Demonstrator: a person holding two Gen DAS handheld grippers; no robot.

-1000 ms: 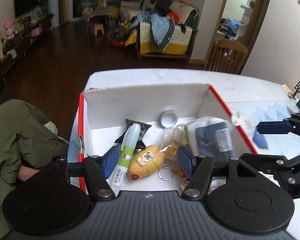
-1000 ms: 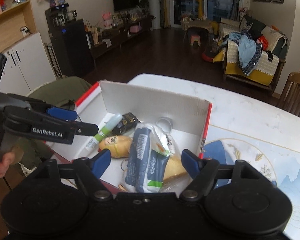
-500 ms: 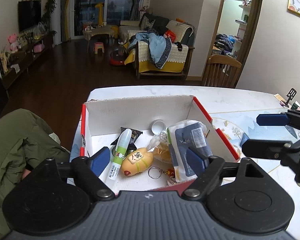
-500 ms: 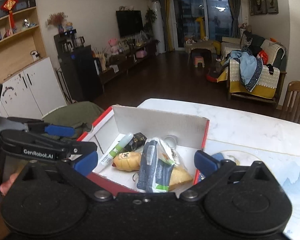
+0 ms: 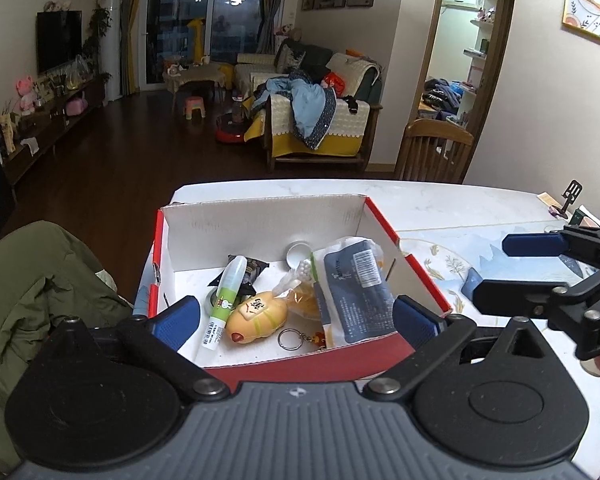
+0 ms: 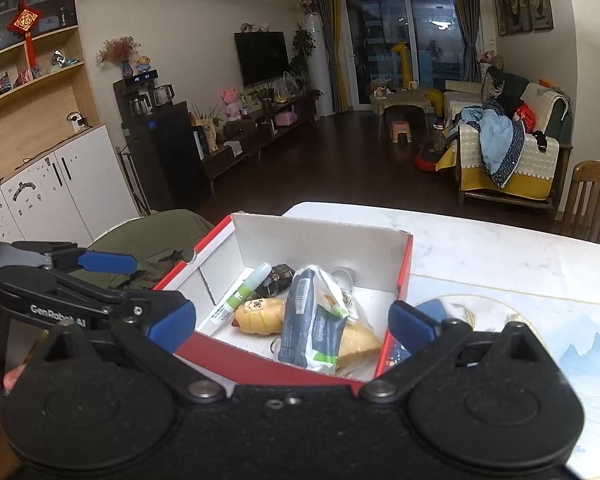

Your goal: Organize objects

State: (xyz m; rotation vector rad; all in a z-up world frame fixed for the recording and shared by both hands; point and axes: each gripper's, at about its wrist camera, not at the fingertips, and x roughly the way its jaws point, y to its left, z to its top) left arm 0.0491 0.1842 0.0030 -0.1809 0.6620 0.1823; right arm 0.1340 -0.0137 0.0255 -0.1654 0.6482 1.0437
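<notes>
A red-and-white cardboard box [image 5: 260, 216] stands on the table and holds a green-white tube [image 5: 226, 296], a yellow bread-shaped toy [image 5: 256, 316], a blue-grey packet [image 5: 360, 284], a key ring [image 5: 288, 338], a dark wrapper [image 5: 254, 270] and a white cap [image 5: 298, 254]. My left gripper [image 5: 296, 320] hovers at the box's near wall, its jaws opening wide with nothing pressed between them. My right gripper [image 6: 292, 320] stands open just short of the box [image 6: 320, 240], right of the left one, clear of the packet [image 6: 312, 320].
A green jacket [image 5: 40, 292] lies left of the table. The marble table [image 5: 440, 200] carries a patterned mat [image 5: 452, 256] right of the box and a small black stand [image 5: 572, 196] at the far right. A wooden chair [image 5: 436, 148] stands behind.
Both grippers opened wider and drew back from over the box, rising slightly. The packet and the toy stay lying in the box.
</notes>
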